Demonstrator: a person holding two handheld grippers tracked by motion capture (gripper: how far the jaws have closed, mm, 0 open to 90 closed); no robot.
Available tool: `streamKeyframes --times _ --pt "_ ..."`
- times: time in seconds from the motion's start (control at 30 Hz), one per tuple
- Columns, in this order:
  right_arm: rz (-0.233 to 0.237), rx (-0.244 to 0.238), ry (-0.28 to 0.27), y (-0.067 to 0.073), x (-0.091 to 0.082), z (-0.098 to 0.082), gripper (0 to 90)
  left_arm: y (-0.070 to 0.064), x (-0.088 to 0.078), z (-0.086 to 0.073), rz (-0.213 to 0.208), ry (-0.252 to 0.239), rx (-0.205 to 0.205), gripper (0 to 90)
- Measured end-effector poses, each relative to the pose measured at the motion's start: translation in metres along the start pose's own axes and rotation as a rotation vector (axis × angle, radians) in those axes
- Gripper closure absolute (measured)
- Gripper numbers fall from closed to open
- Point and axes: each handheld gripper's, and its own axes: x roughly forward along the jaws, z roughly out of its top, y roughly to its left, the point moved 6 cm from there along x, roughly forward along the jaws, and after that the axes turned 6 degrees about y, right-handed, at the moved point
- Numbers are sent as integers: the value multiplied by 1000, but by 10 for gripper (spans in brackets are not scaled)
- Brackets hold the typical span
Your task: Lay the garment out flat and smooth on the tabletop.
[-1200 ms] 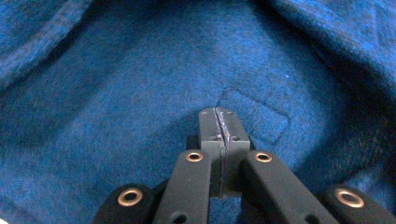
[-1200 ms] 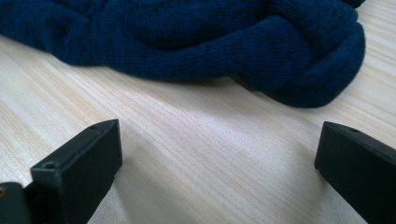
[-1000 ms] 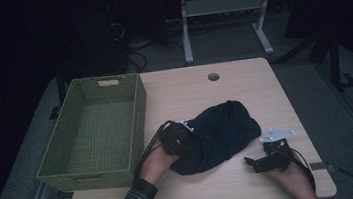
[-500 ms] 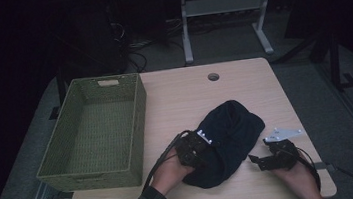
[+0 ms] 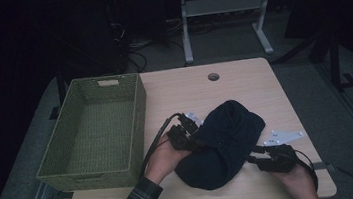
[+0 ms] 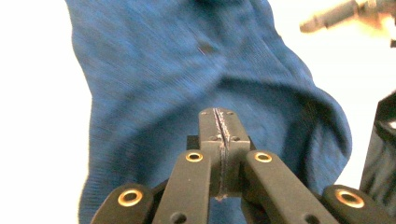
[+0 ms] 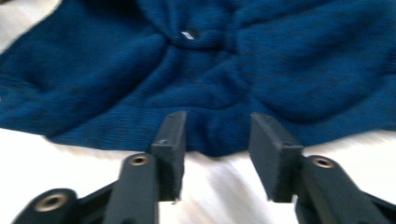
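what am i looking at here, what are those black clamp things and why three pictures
There is no robot here. A person sits at a wooden table and holds a hand tool with two black jaws in each hand. The high view looks down from above the person's side. The other two pictures come from small cameras that ride on each tool and look along its jaws.

On the table are an empty green woven basket and a dark blue knitted garment, bunched up.

The left gripper has its jaws pressed together, apparently pinching a fold of the garment; in the high view it sits at the cloth's left edge. The right gripper has been closing, but its jaws stand apart at the garment's hem, not yet gripping it.
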Motion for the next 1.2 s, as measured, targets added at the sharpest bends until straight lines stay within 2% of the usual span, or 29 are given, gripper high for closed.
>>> streamKeyframes --times 0.1,0.13,0.23,0.27,0.33,0.37,0.43,0.57,0.6,0.67,0.73,0.8,0.93,1.07,1.2 --pt "23 -12 12 7 3 2 685 11 -2 11 10 -14 -8 897" --pt "29 -18 14 9 3 3 719 11 -2 11 10 -14 -8 897" --pt "54 -19 8 13 5 7 798 23 3 28 8 -26 -11 898" --pt "61 -20 3 13 6 8 822 26 6 32 14 -21 -5 898" --pt "78 -9 9 15 8 10 870 28 14 38 0 -11 -2 898" --pt "78 -9 9 15 8 10 870 28 14 38 0 -11 -2 898" --pt "87 -22 17 17 12 12 896 30 32 43 5 19 -1 898" --pt "99 -37 25 19 18 12 896 40 53 37 61 92 -14 898" --pt "101 -28 31 20 19 12 896 44 55 34 78 108 -19 898" --pt "100 -42 51 20 23 11 896 51 59 29 86 127 -37 899" --pt "92 -45 84 20 28 8 898 59 61 23 104 150 -38 898" --pt "90 -53 106 20 32 6 898 61 62 21 102 152 -48 899" --pt "90 -49 107 21 33 7 899 65 64 15 77 125 -70 899" --pt "87 -54 114 20 33 7 899 63 63 13 81 131 -56 899" --pt "64 -53 133 14 30 5 899 60 60 4 62 114 -54 900"
